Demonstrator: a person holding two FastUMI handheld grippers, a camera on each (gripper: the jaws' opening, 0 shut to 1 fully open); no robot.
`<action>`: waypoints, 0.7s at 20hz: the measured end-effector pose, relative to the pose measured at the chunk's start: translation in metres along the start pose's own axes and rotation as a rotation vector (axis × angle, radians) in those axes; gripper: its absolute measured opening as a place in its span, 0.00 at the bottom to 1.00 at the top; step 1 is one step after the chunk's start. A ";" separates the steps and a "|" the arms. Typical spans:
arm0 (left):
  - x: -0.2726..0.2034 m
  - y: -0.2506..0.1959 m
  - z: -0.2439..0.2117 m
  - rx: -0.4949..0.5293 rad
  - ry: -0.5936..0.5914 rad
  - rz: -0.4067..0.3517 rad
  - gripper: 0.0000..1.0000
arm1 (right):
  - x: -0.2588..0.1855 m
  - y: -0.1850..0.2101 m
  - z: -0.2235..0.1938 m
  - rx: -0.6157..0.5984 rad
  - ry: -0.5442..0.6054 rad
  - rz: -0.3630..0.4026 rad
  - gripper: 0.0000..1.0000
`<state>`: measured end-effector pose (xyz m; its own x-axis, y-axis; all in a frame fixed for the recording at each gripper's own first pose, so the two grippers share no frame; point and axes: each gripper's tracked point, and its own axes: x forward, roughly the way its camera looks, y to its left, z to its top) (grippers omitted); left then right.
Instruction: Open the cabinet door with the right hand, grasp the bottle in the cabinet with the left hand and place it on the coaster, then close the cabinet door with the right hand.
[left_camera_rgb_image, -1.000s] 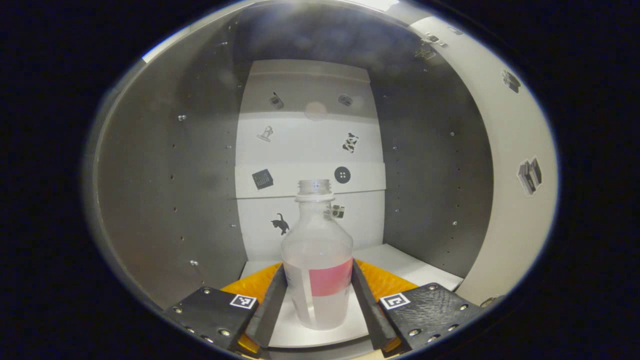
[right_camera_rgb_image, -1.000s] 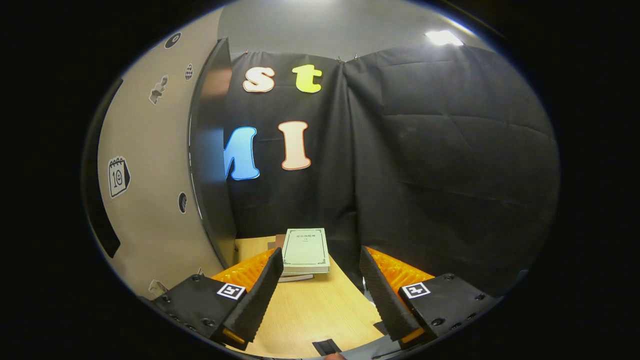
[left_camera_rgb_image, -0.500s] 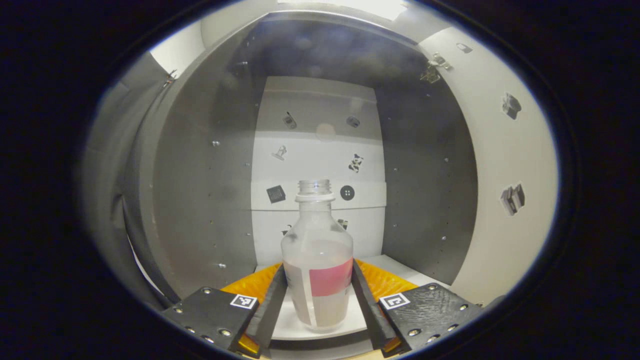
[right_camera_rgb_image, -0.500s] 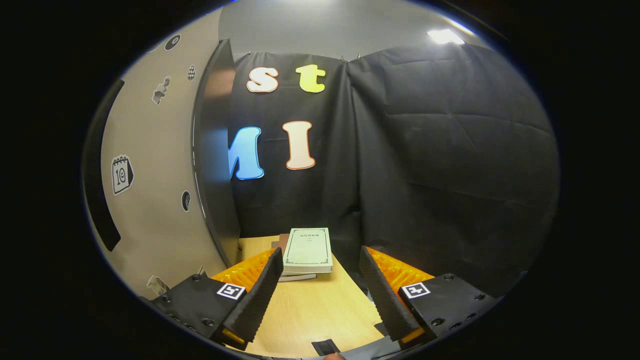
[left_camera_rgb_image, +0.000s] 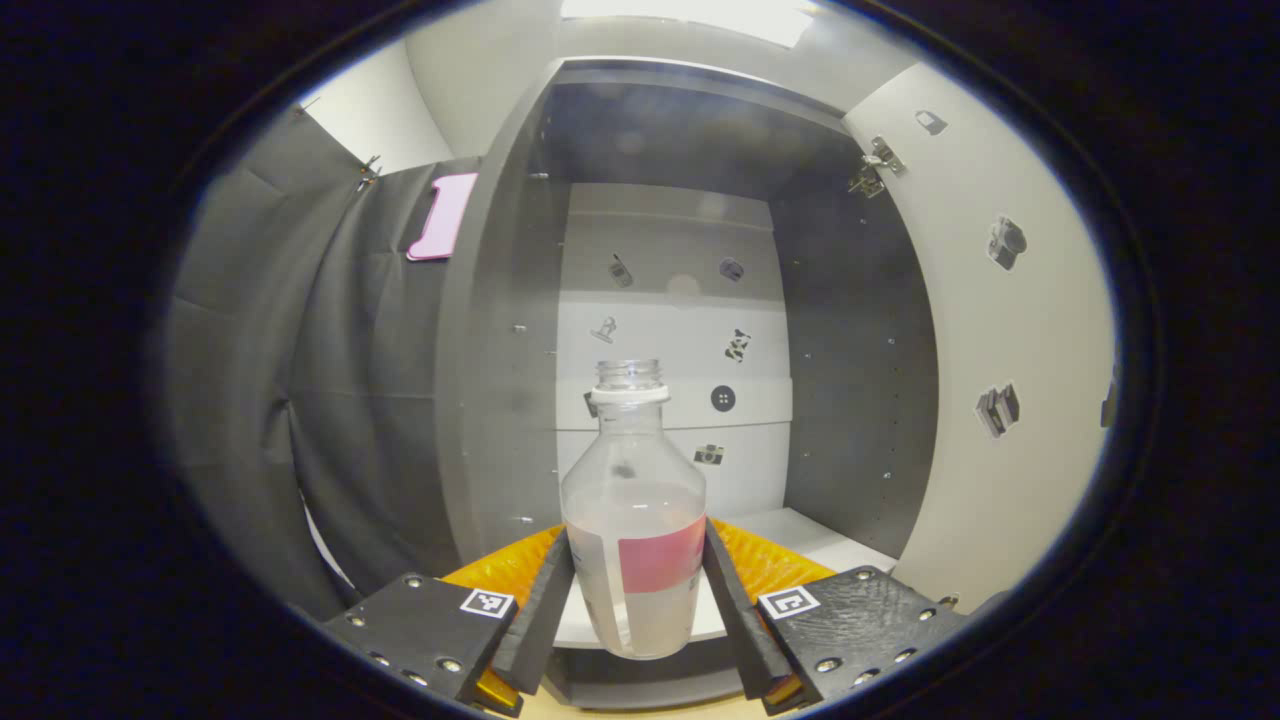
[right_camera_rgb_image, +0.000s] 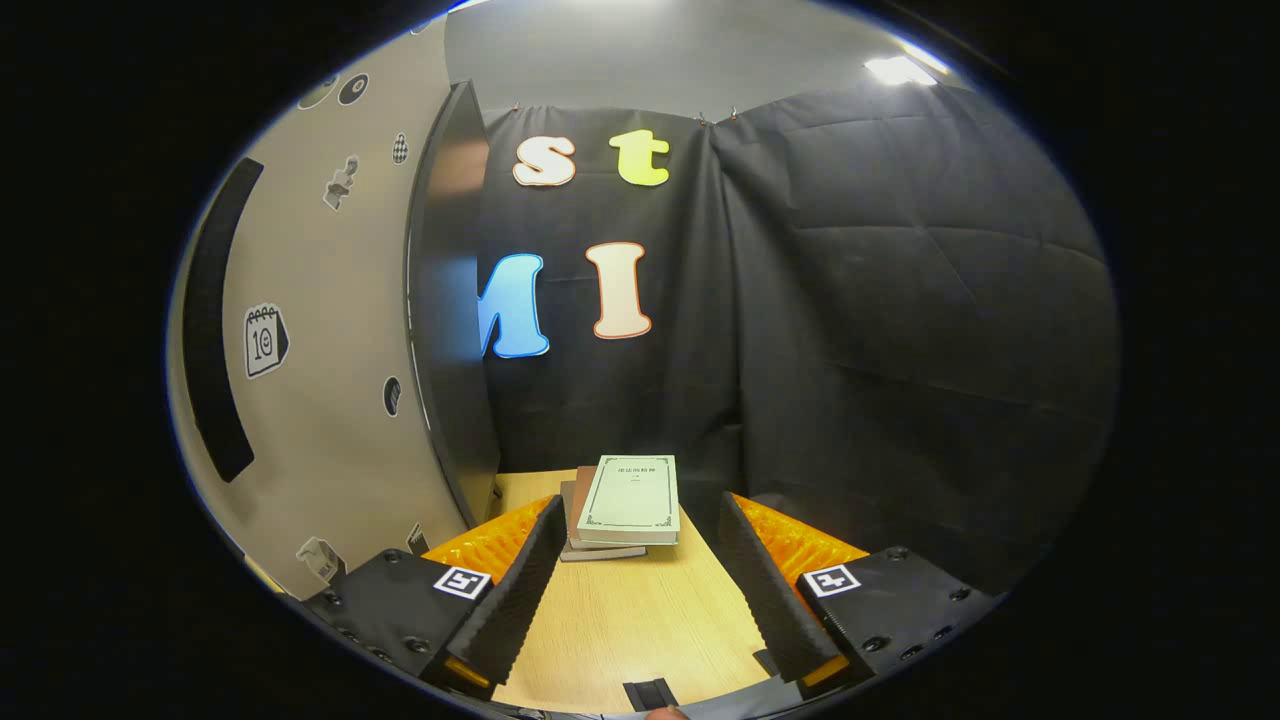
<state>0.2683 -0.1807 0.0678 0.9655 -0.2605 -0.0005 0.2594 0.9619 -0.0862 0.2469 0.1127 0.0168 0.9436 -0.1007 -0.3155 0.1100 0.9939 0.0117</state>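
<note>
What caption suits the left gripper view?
Left gripper shut on an uncapped bottle before the open cabinet.

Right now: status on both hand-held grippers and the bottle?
Left hand-held gripper shut on bottle, upright, at cabinet mouth. Right hand-held gripper open, idle beside open door. Nothing blocking.

Translucent plastic bottle (left_camera_rgb_image: 633, 520); matt cabinet (left_camera_rgb_image: 860, 400) panels; wood-grain table (right_camera_rgb_image: 630, 620).

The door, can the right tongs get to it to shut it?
Probably yes. The right tongs are open and hold nothing, and the open door stands close on their left. Nothing lies between them; the books sit farther back on the table.
</note>
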 end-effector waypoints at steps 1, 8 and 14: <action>-0.007 0.003 0.001 -0.003 -0.002 0.010 0.72 | -0.001 0.000 0.000 -0.001 -0.003 0.007 0.98; -0.065 0.034 -0.004 -0.021 0.004 0.087 0.74 | -0.001 0.006 0.000 0.019 -0.003 0.053 0.98; -0.120 0.064 -0.009 -0.022 0.006 0.169 0.72 | -0.003 0.011 -0.002 -0.007 0.000 0.108 0.98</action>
<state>0.1692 -0.0883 0.0535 0.9952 -0.0957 -0.0228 0.0927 0.9900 -0.1065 0.2447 0.1245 0.0156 0.9497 0.0067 -0.3130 0.0057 0.9992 0.0387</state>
